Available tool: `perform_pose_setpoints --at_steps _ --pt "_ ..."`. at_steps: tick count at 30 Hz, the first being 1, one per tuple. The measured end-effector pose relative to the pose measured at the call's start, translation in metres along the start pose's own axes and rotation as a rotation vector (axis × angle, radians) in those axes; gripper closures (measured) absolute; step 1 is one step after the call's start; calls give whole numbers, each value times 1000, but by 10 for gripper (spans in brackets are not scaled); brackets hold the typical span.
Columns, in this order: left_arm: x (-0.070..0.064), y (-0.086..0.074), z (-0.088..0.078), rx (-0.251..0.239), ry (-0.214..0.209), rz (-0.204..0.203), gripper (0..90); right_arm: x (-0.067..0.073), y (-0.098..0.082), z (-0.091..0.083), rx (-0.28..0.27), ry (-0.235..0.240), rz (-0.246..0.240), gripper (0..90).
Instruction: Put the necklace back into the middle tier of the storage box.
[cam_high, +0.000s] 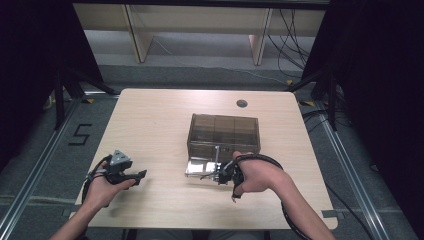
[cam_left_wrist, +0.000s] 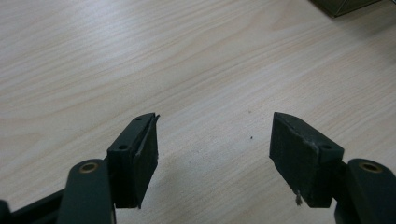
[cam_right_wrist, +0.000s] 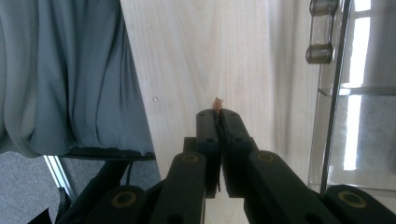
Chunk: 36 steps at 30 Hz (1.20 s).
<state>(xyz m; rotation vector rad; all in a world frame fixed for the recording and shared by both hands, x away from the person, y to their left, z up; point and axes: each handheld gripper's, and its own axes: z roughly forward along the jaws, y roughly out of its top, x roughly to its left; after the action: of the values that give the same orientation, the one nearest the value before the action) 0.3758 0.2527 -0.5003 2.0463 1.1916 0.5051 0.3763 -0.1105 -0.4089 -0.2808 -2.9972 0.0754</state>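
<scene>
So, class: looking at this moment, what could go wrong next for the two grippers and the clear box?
1. The right gripper pinches only a tiny orange-brown scrap at its very tips; it could slip out.
2. That gripper sits close to the open clear flap of the smoky transparent plastic box; a careless swing might knock it.
3. The left gripper is open over bare light wooden table, steadying nothing.

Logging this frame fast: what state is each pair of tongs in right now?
Left tongs: open, holding nothing, over bare table.
Right tongs: closed on a tiny orange-brown scrap; what it is cannot be told.
</scene>
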Motion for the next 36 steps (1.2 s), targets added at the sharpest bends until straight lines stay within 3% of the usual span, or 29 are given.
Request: perform_pose_setpoints --at_steps 2,4,7,9,10,11,13,15,17,18,21,22,24,25,26,31,34,36 --pt "0 0 0 -4 0 -1 323 -1 0 -1 8 -15 -23 877" --pt "0 0 0 -2 0 -2 323 0 -3 -1 11 -13 4 877" --pt "0 0 0 -2 0 -3 323 -2 -4 -1 5 -16 -3 877" --pt "0 0 0 -1 0 -2 323 -2 -7 1 -15 12 20 877" --pt "0 0 0 -1 0 -1 323 -3 -6 -1 10 -9 -2 877" --pt "0 0 0 -4 0 0 323 -3 -7 -1 2 -18 -3 877" --pt "0 0 0 -5 1 -3 323 -2 -9 0 -13 8 27 876" --pt "0 0 1 -4 -2 -10 323 -4 -9 -2 2 -16 -1 877" --pt "0 0 0 -3 -2 -9 323 -4 -11 0 -30 8 23 877" --pt "0 0 0 -5 -2 -10 323 -3 -12 -1 -8 2 32 877" --pt "0 0 0 -5 -3 -10 323 -6 -13 -2 -1 -15 0 877" --pt "1 0 0 2 -1 3 323 -5 -15 -3 13 -16 40 877" --pt "0 0 0 1 -1 1 323 -5 -16 -3 7 -9 40 877" --pt "0 0 0 -1 1 0 323 -8 -17 -1 -23 -4 -1 877" --pt "0 0 0 -5 1 0 323 -6 -18 -2 -13 1 51 877" --pt "0 0 1 -3 -4 -11 323 -7 -22 -5 5 -16 53 877" --pt "0 0 1 -3 -4 -11 323 -9 -24 -3 -23 -1 31 877" --pt "1 0 0 1 -1 4 323 -9 -25 -6 5 -17 39 877"
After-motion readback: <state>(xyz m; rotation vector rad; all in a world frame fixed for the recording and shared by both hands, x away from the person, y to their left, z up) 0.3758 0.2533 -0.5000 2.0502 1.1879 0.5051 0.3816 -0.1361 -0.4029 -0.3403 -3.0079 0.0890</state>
